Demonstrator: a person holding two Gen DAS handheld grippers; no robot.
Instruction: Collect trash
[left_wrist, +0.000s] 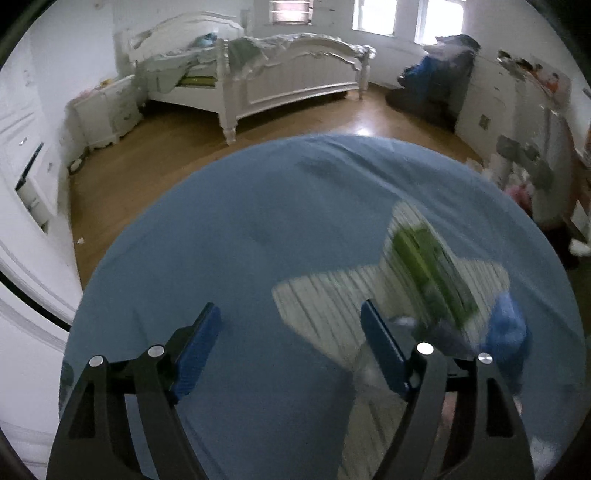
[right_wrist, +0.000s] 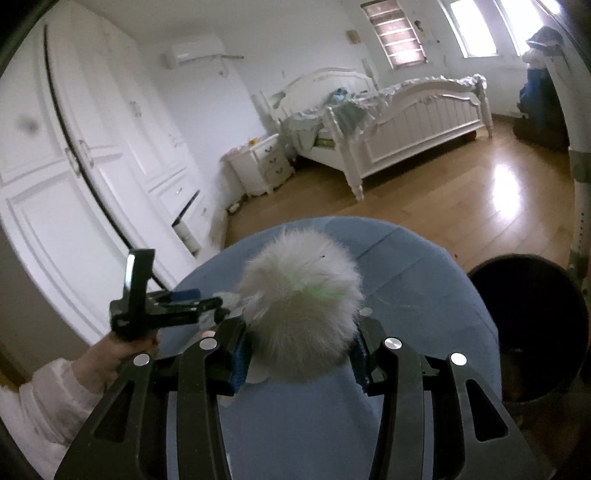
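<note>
My right gripper (right_wrist: 301, 347) is shut on a crumpled white wrapper with green print (right_wrist: 301, 299), blurred by motion, held above the round blue-covered table (right_wrist: 424, 295). The same wrapper shows blurred in the left wrist view (left_wrist: 424, 273), white-striped with a green patch, to the right of my left gripper (left_wrist: 291, 321). My left gripper is open and empty over the blue table (left_wrist: 258, 221). It also shows from the side in the right wrist view (right_wrist: 177, 299), at the table's left edge. A black trash bin (right_wrist: 528, 325) stands beside the table on the right.
A white bed (left_wrist: 288, 74) and nightstand (left_wrist: 103, 110) stand at the far wall on the wooden floor (right_wrist: 461, 199). White wardrobes (right_wrist: 74, 166) line the left. A dark pile of clothes (left_wrist: 439, 77) sits by the windows. Small white scraps (right_wrist: 365, 312) lie on the table.
</note>
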